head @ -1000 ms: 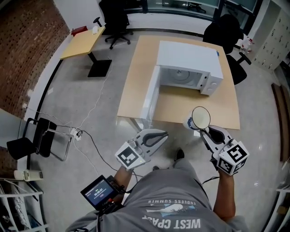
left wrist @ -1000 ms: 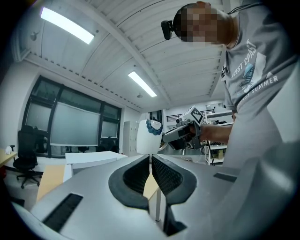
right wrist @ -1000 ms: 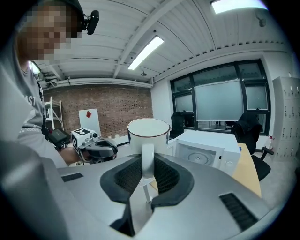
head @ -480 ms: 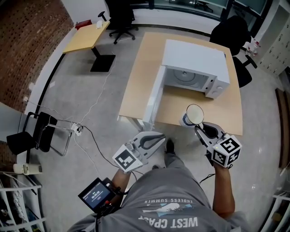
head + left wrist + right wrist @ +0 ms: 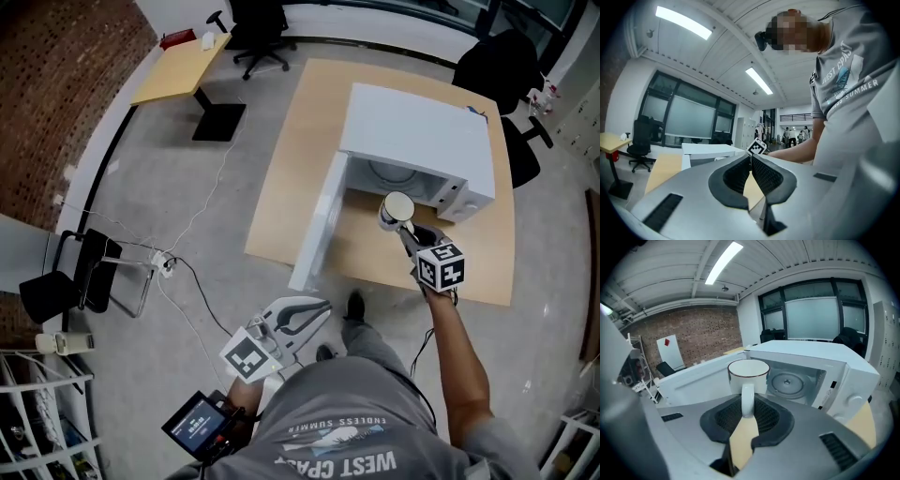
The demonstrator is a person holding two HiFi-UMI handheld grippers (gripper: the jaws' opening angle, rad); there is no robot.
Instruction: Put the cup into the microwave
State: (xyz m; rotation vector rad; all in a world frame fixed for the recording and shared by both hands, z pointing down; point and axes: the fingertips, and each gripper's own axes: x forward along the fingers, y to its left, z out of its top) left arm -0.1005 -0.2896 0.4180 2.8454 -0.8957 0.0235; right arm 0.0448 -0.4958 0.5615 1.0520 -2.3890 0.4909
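A white cup (image 5: 397, 208) with a dark rim hangs over the wooden table (image 5: 300, 159), just in front of the white microwave's (image 5: 417, 136) open cavity. My right gripper (image 5: 405, 230) is shut on the cup's handle (image 5: 747, 399), and the cup (image 5: 748, 373) stands upright beyond the jaws. The glass turntable (image 5: 787, 380) shows inside the cavity, behind the cup and to its right. The microwave door (image 5: 319, 225) is swung open to the left. My left gripper (image 5: 298, 314) is held low by the person's body, away from the table. Its jaws (image 5: 751, 158) meet at the tips with nothing between them.
The open door (image 5: 693, 376) stands close on the cup's left. The microwave's control panel (image 5: 851, 401) is on the right. Black office chairs (image 5: 511, 66) stand behind the table. A small side table (image 5: 183, 67) is far left, and cables (image 5: 187, 272) trail over the floor.
My right gripper has carried the cup forward and down, from the table's near edge to the microwave's opening. My left gripper has dropped back slightly toward the body.
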